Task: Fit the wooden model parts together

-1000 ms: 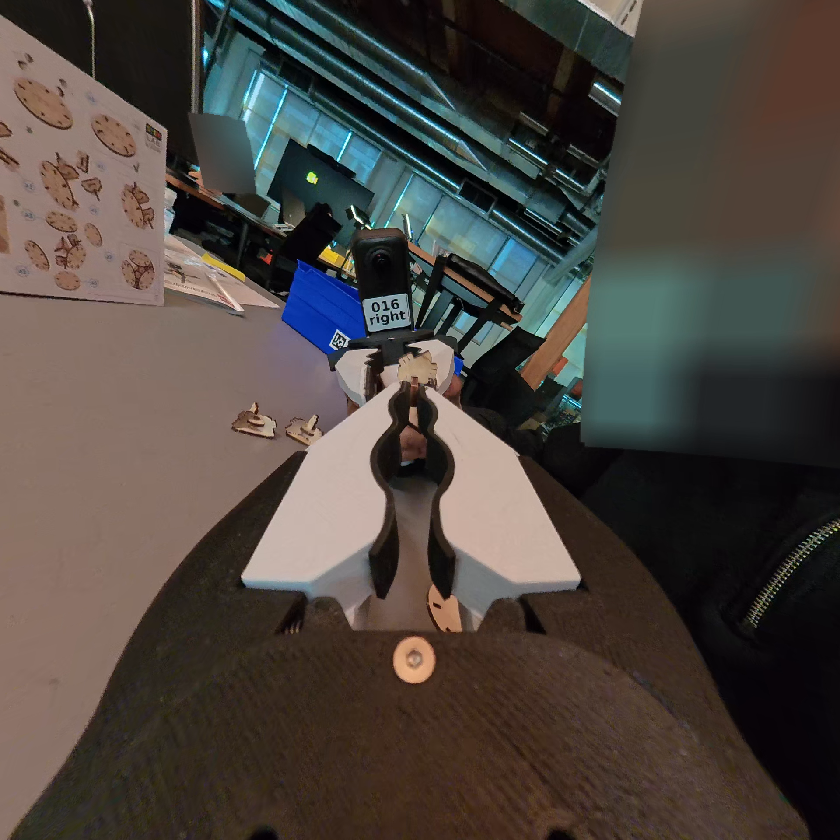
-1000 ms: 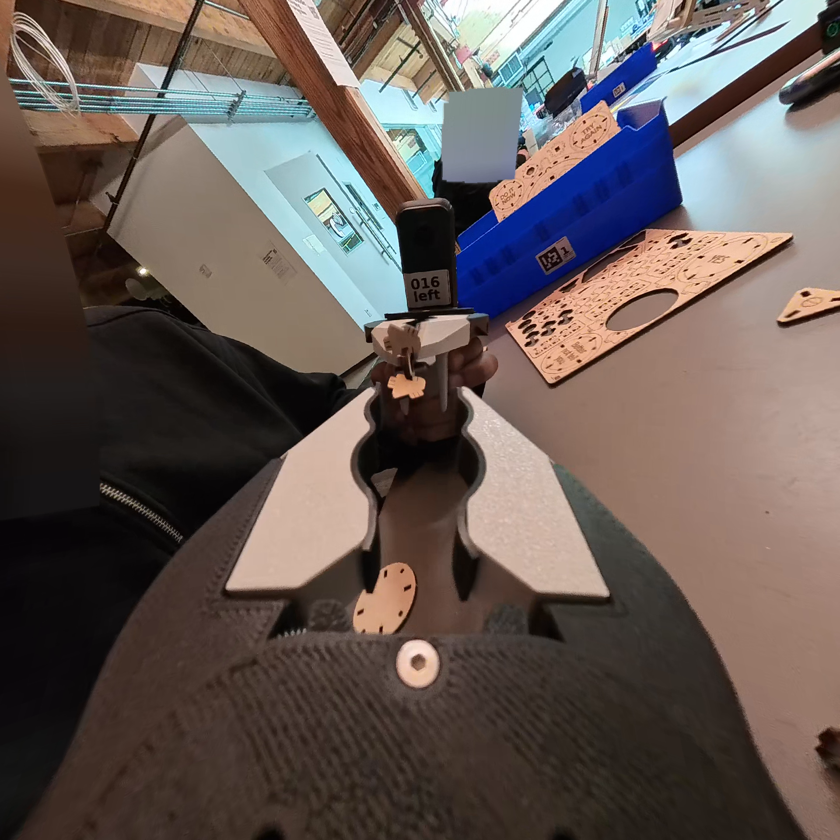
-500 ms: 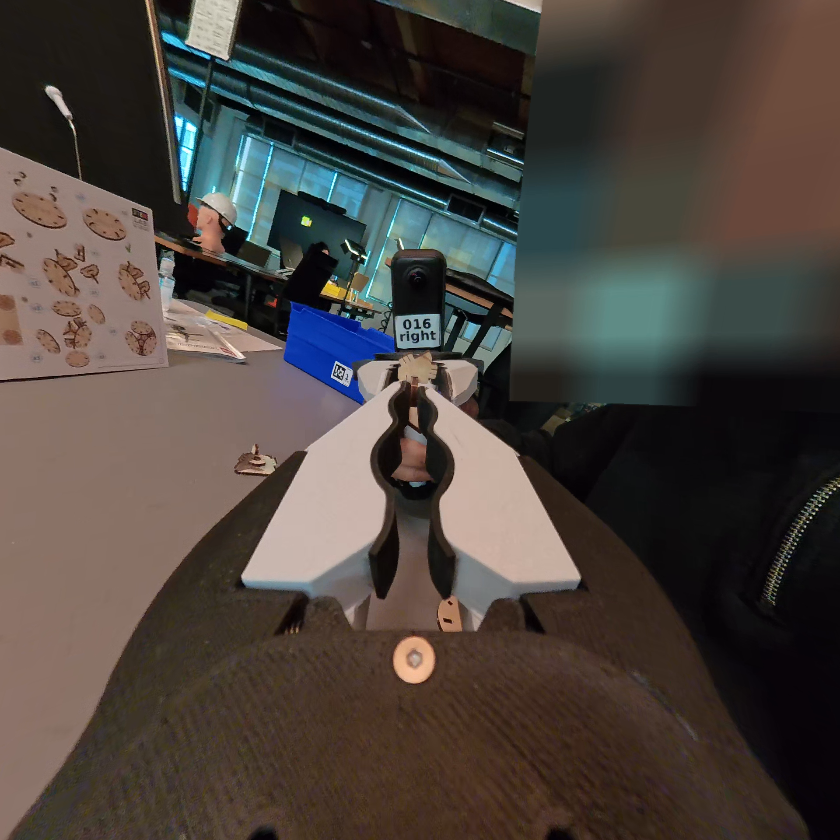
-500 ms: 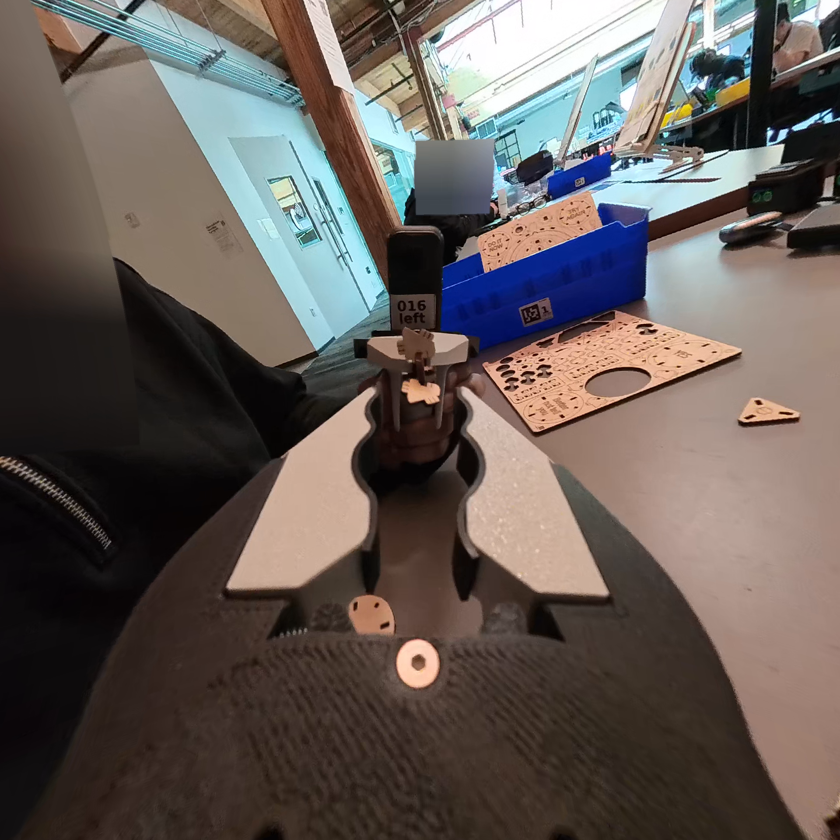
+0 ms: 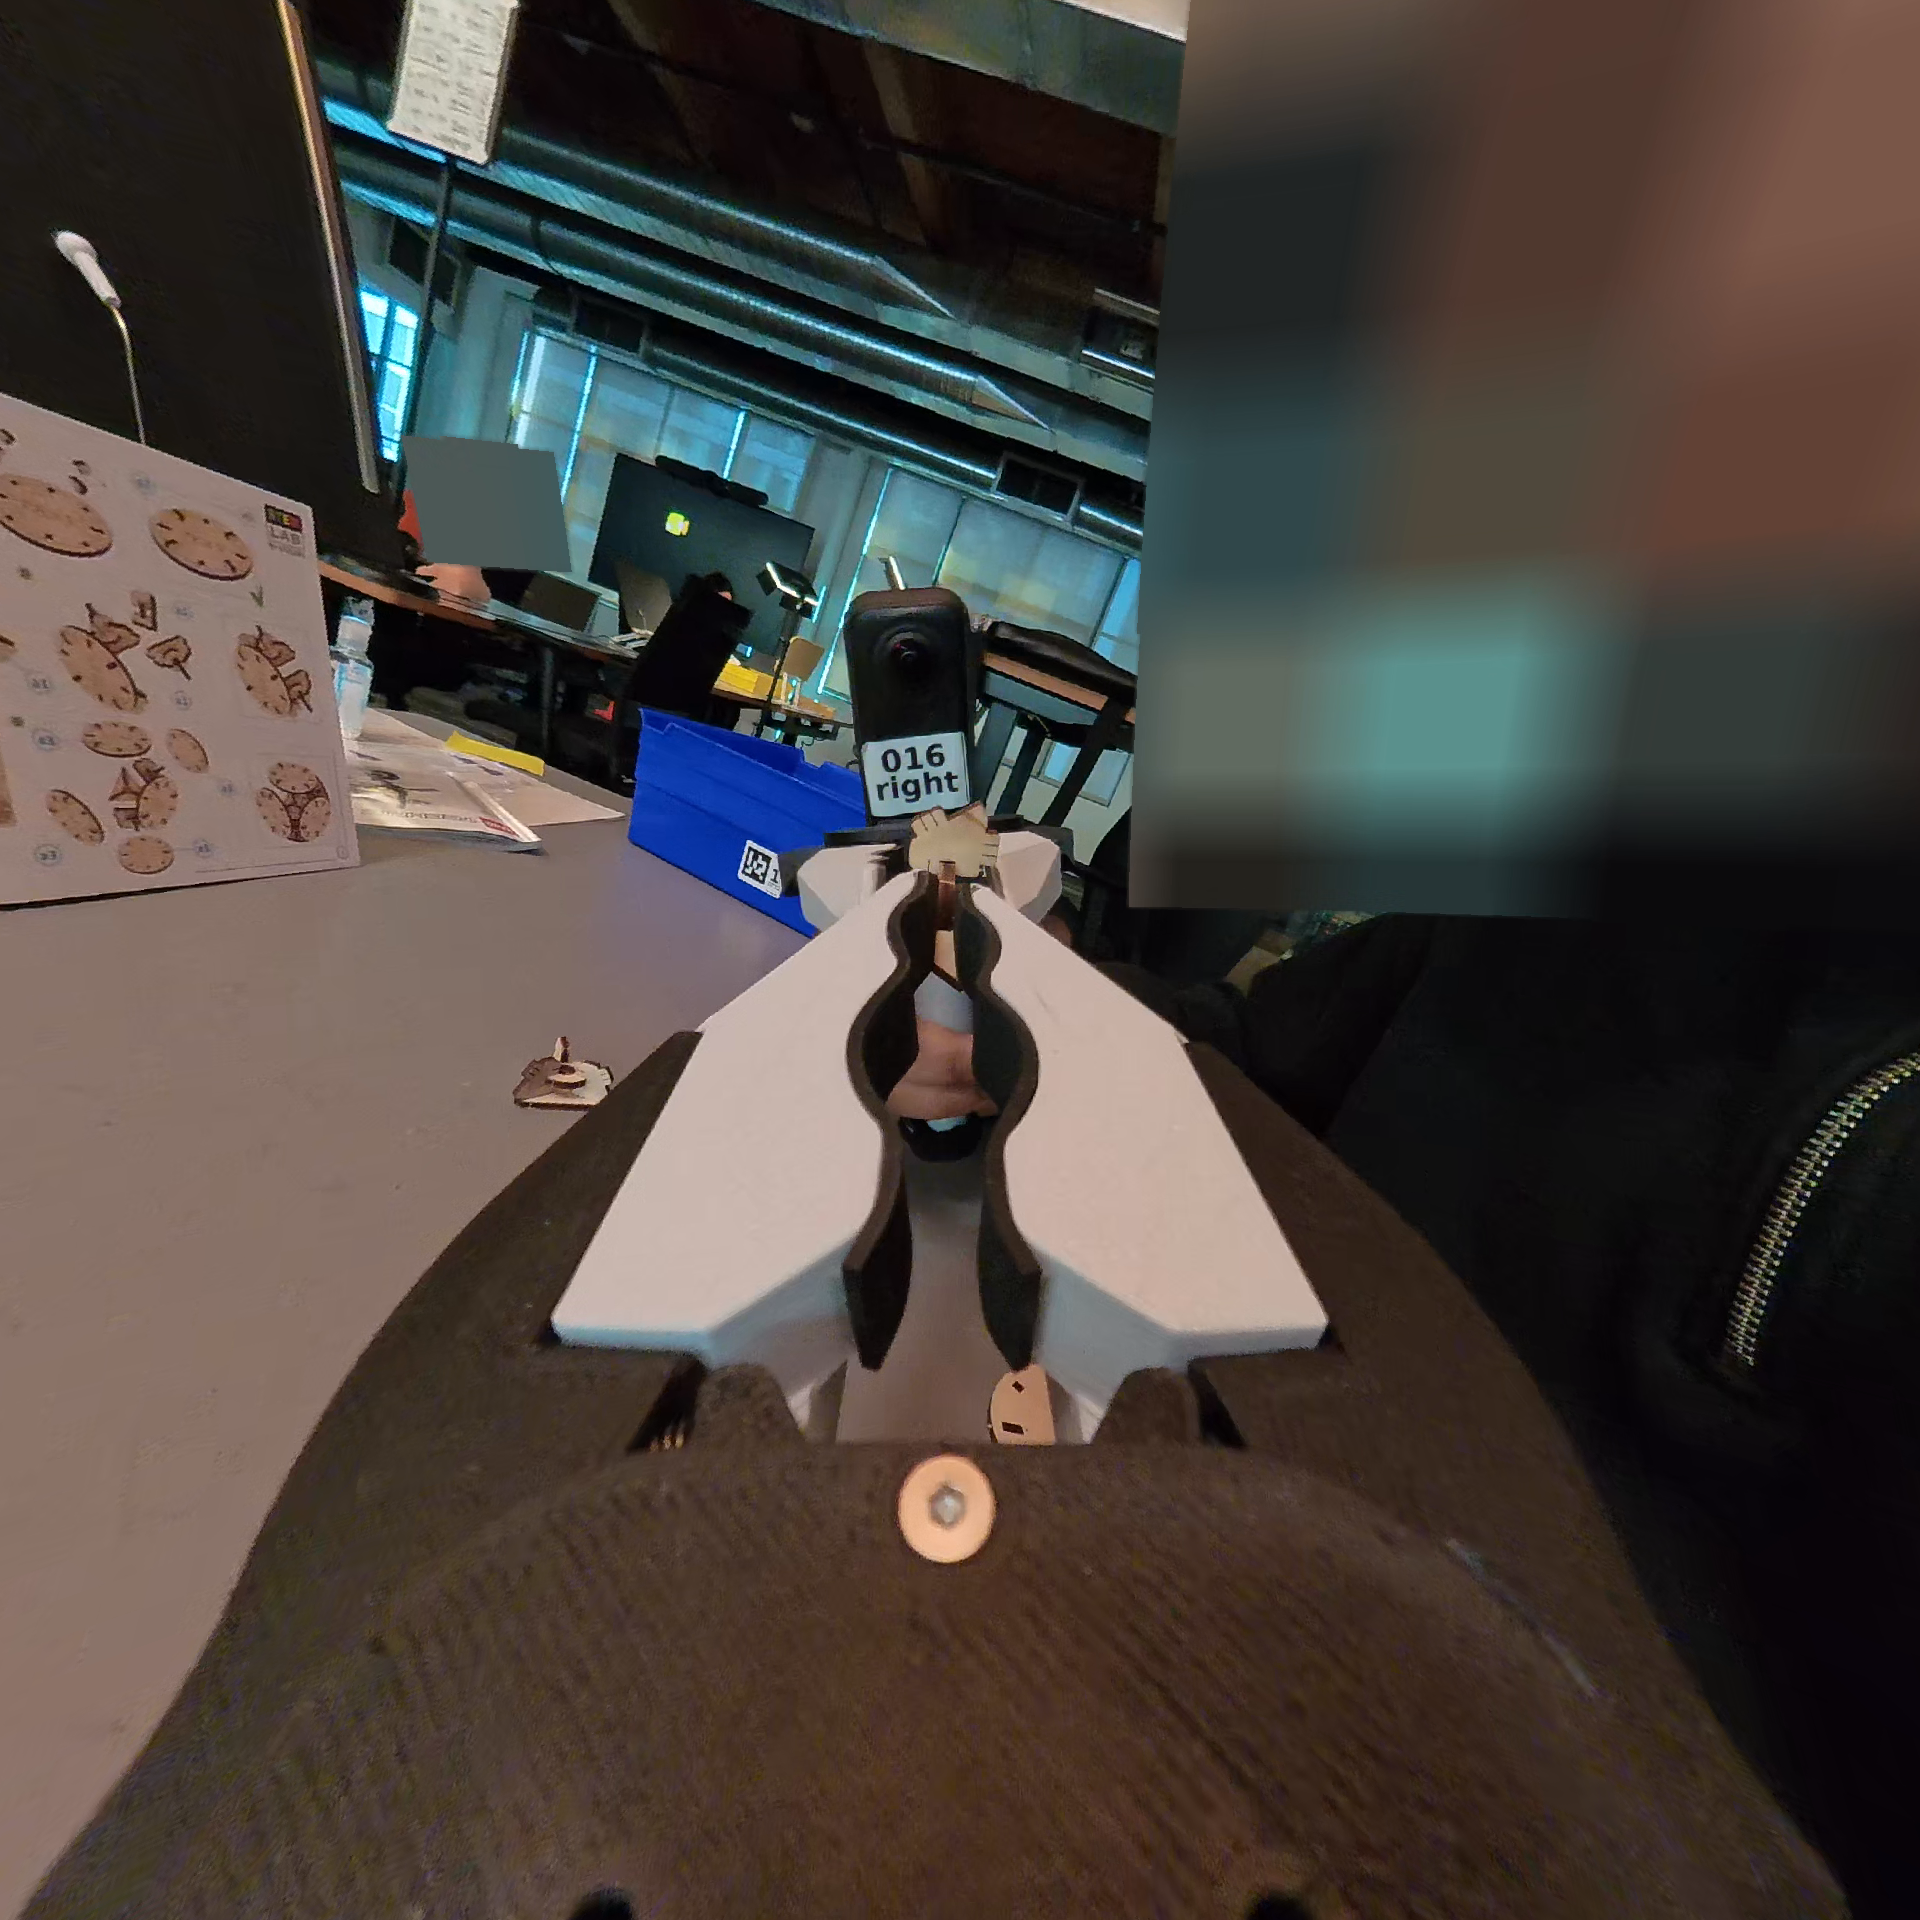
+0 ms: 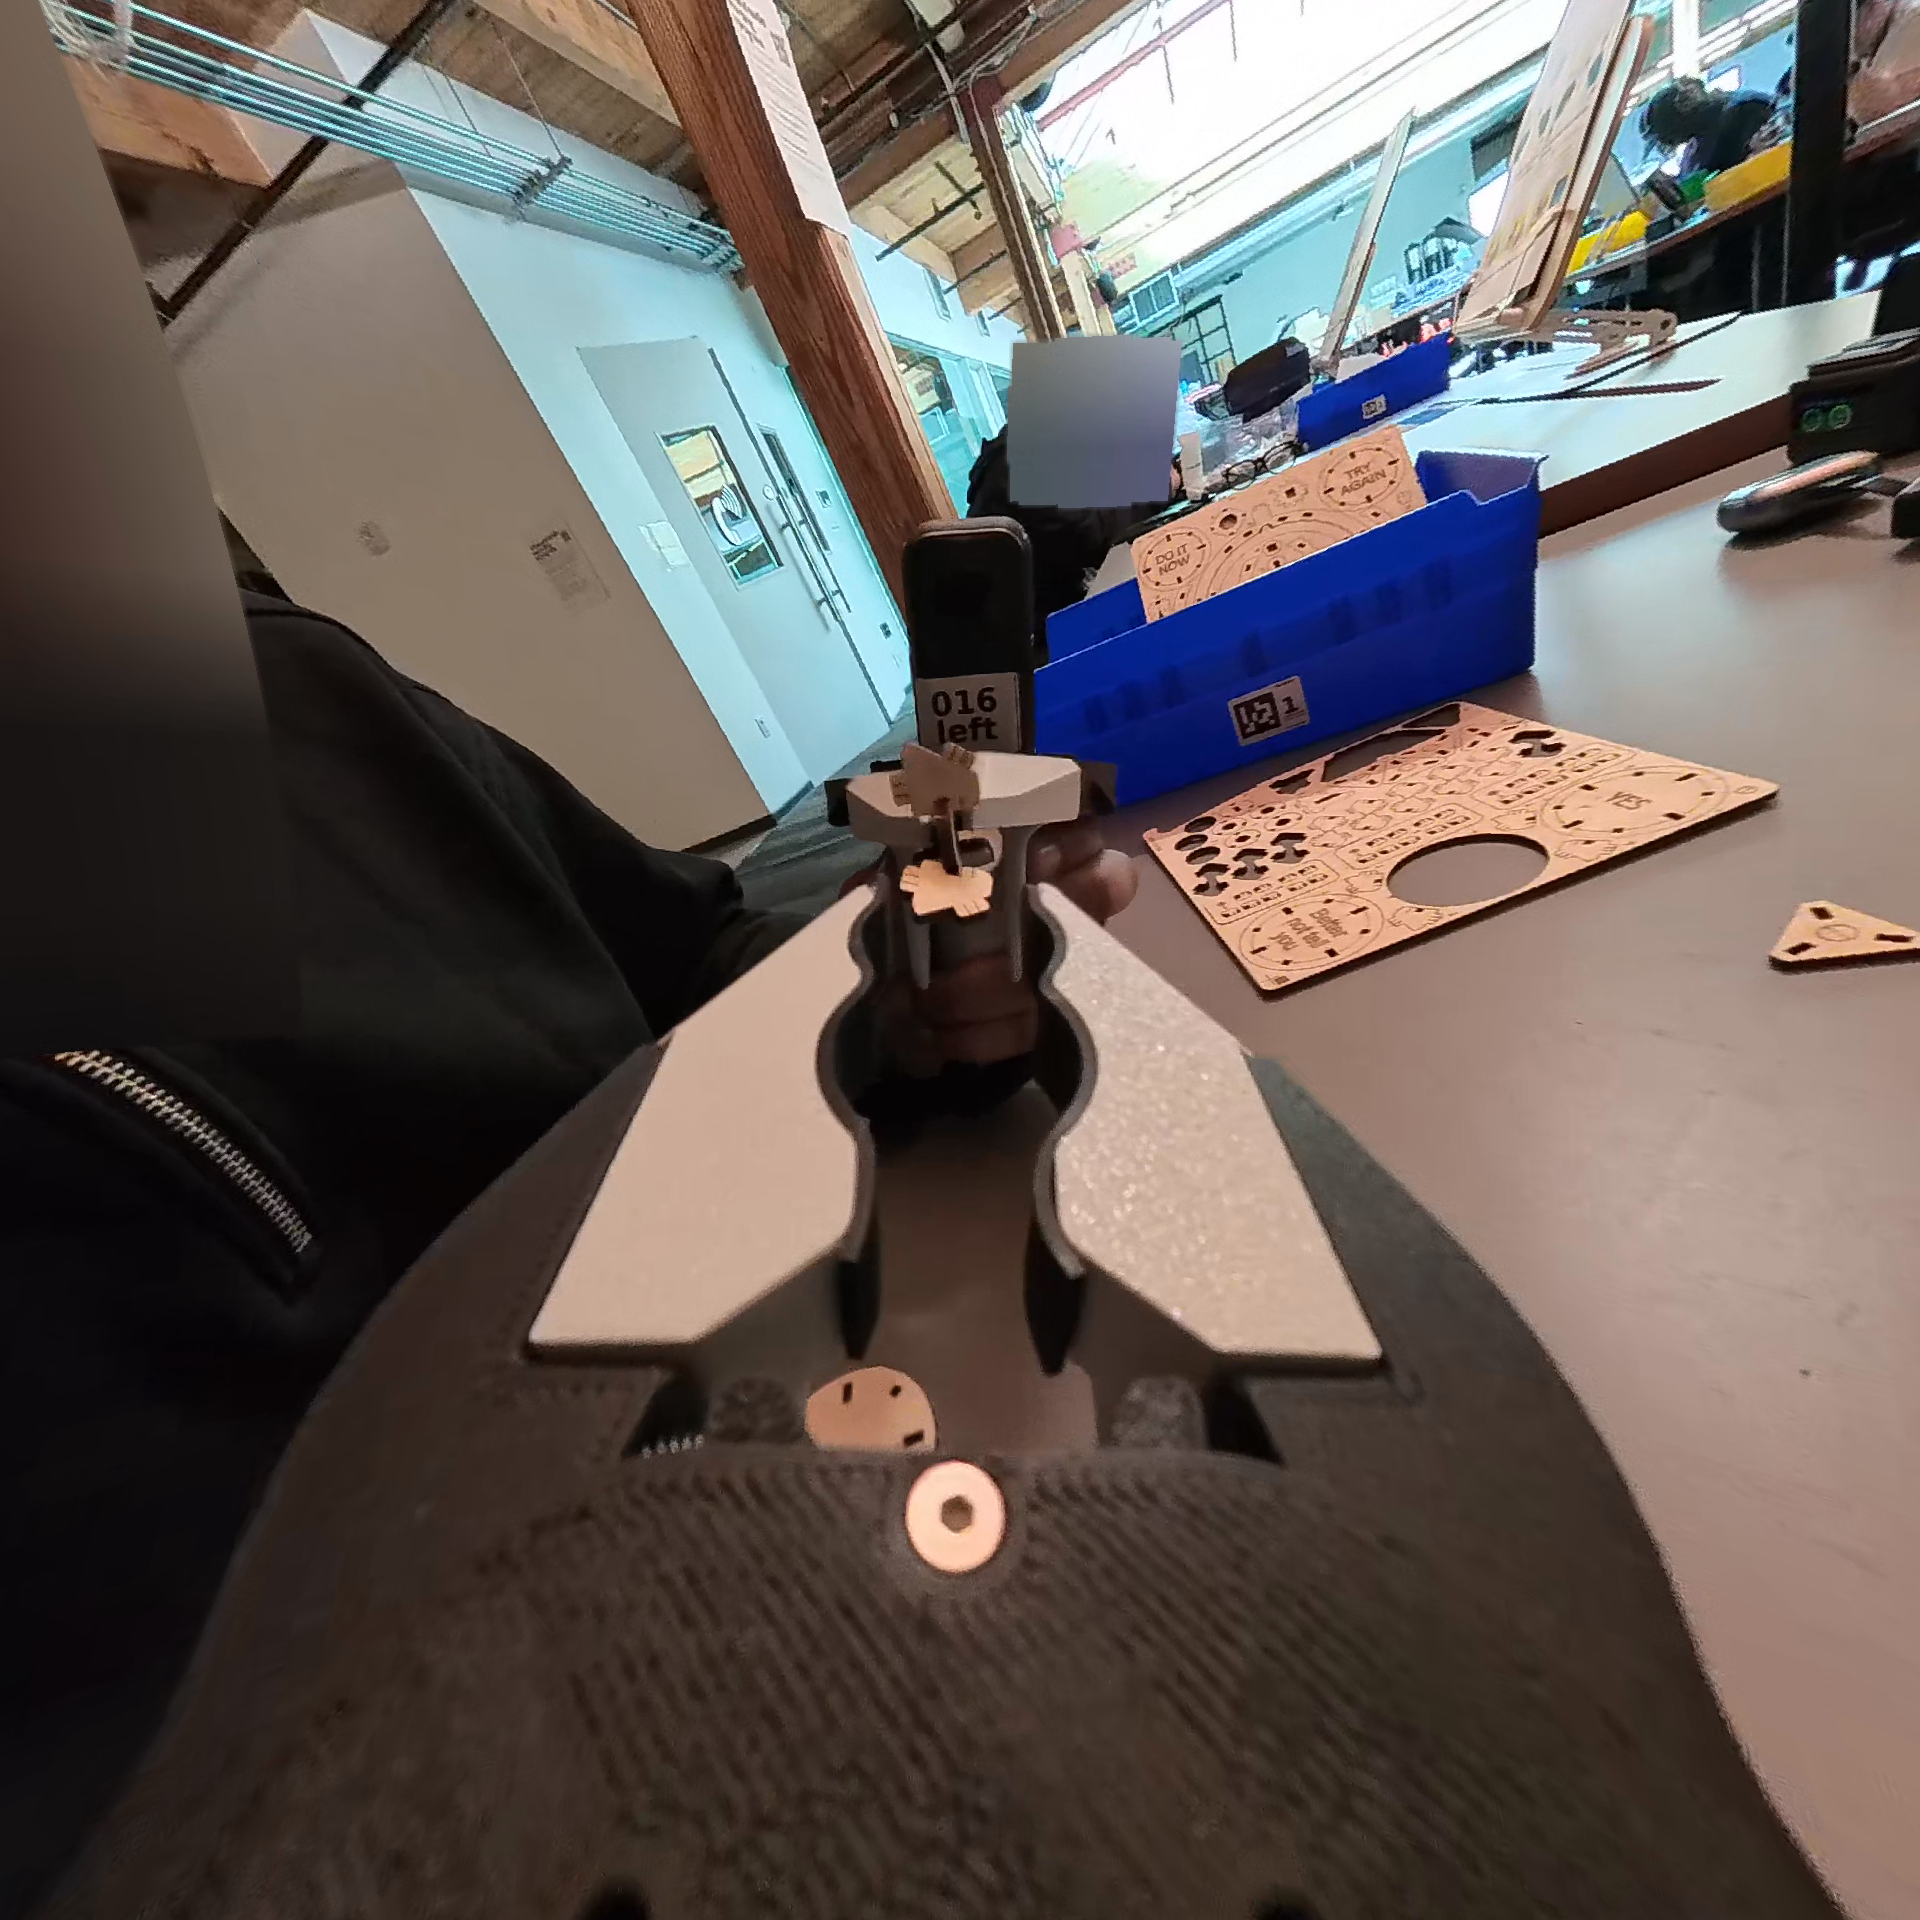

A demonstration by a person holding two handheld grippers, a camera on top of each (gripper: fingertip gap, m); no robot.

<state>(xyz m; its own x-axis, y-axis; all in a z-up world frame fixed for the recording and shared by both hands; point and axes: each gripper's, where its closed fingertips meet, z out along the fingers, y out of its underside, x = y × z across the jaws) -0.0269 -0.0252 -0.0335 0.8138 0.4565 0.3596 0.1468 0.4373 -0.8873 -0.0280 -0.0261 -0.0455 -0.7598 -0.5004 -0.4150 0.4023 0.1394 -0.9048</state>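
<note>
My left gripper (image 5: 940, 904) is shut on a thin wooden piece (image 5: 943, 891) held edge-on at its tips. That piece carries a pale hand-shaped wooden part (image 5: 951, 840). In the right wrist view the left gripper (image 6: 951, 831) faces me, with two hand-shaped parts on the held assembly (image 6: 948, 888). My right gripper (image 6: 956, 925) is open, and its fingertips (image 6: 1049, 935) stand on either side of the lower hand-shaped part with gaps showing. In the left wrist view the right gripper (image 5: 935, 878) sits just beyond my tips. Both are above the grey table (image 6: 1558, 1143).
A blue bin (image 6: 1299, 644) holds wooden sheets, with a cut-out wooden sheet (image 6: 1455, 842) in front and a triangular piece (image 6: 1839, 935) to the right. In the left wrist view there is a small wooden assembly (image 5: 561, 1081) on the table, a picture sheet (image 5: 156, 665) and the blue bin (image 5: 727, 810). The grippers are tip to tip, or close to it.
Both views have levelled out while the grippers stay tip to tip. My right gripper's fingers have drawn closer around the hand-shaped part. My left gripper stays shut on the piece.
</note>
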